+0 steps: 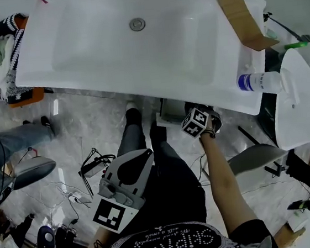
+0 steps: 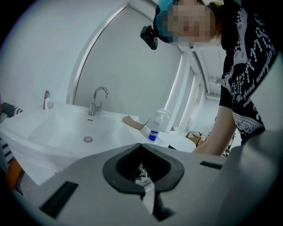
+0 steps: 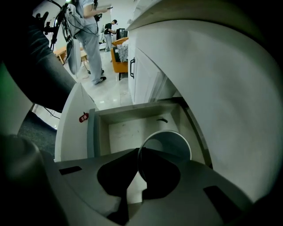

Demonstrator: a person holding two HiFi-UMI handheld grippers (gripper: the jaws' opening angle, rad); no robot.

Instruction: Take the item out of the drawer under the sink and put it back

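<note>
Two grippers are in view, but only one is on the job. In the right gripper view the right gripper (image 3: 138,152) has its jaws closed on the rim of a pale cup (image 3: 170,141). The left edge of the rim is pinched betw. the pads, and the rest of the cup spreads to the right of the jaws, lower centre of the frame. The cup's mouth faces the camera almost full on, so its long axis runs away from you, along the jaws and down into the open drawer (image 3: 119,132). The drawer's bare floor fills mid-frame, w/ a white panel (image 3: 70,128) along its left side. The cup is in the right part of the drawer, near the right wall; whether its base touches the floor can't be told. In the head view that gripper is tucked under the front edge of the sink (image 1: 107,48), centre-right. The left gripper (image 2: 141,146) is closed on nothing, tips together, and sits well back at lower centre-left of the head view, so the right gripper is far nearer. Judgement: any travel should follow the cup's axis, straight in or out. The cup body lies right of the fingers and the right wall is the close side, so drifting right risks a knock.
</note>
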